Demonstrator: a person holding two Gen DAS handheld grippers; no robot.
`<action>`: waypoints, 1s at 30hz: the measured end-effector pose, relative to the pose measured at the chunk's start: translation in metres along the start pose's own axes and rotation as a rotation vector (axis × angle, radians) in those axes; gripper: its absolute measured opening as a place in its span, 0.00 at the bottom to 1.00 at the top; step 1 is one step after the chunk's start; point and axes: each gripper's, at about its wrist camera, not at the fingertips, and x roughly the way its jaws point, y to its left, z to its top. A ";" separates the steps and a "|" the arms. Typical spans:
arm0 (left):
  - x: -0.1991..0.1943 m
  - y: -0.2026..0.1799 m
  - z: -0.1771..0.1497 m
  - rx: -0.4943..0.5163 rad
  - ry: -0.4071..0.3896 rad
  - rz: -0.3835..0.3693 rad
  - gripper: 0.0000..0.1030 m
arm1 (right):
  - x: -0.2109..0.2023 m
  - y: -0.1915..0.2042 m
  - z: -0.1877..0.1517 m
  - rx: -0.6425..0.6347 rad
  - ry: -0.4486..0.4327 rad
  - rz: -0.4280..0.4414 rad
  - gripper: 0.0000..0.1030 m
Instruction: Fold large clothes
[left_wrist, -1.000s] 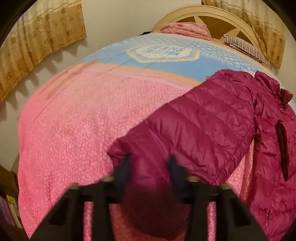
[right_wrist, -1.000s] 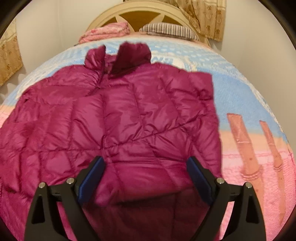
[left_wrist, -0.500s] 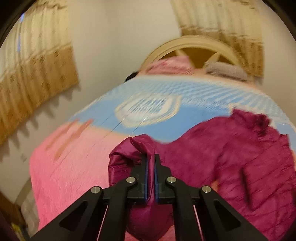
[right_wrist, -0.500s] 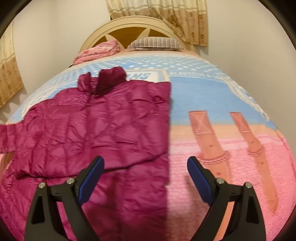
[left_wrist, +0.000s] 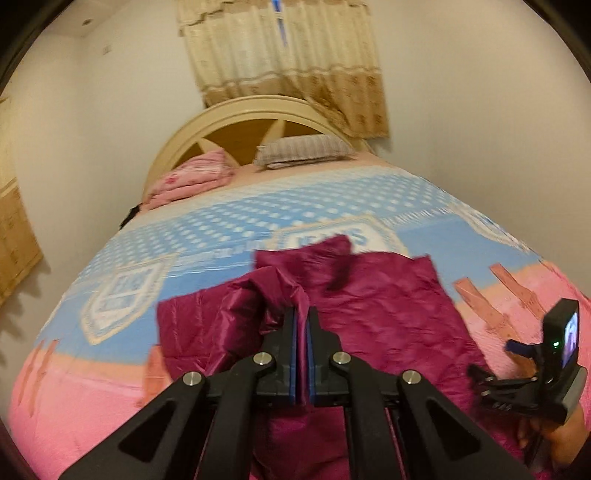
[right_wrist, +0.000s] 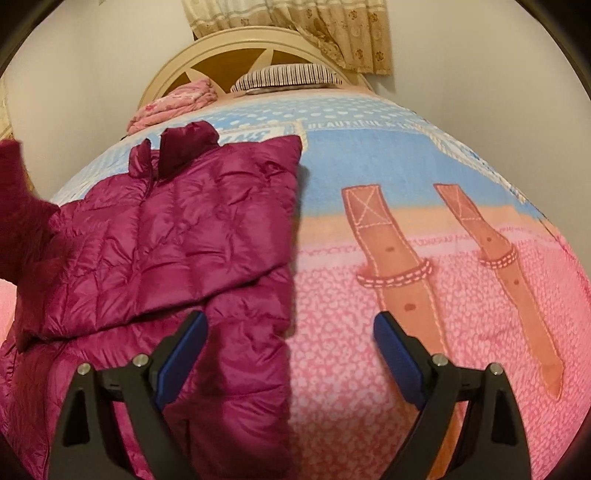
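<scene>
Left gripper (left_wrist: 302, 325) fingers clenched on glossy quilted magenta jacket (right_wrist: 192, 229) sleeve; right gripper (right_wrist: 290, 350) fingers released.

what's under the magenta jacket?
The puffer jacket lies on the pink-and-blue bedspread; its right side is folded over its own body. Whatever is beneath the jacket is covered. The left gripper pinches a lifted sleeve.

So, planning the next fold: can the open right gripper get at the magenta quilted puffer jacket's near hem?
Probably yes: the right gripper hangs open just above the jacket, its hem edge directly below, nothing between.
</scene>
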 end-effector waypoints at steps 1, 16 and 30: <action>0.007 -0.015 -0.002 0.027 0.010 -0.012 0.04 | 0.004 -0.001 0.000 0.001 0.018 0.001 0.90; 0.004 0.028 -0.025 0.016 -0.050 0.078 0.90 | 0.014 0.003 -0.003 -0.013 0.062 -0.013 0.91; 0.052 0.173 -0.118 -0.311 0.192 0.212 0.90 | -0.025 0.086 0.058 -0.011 0.015 0.358 0.91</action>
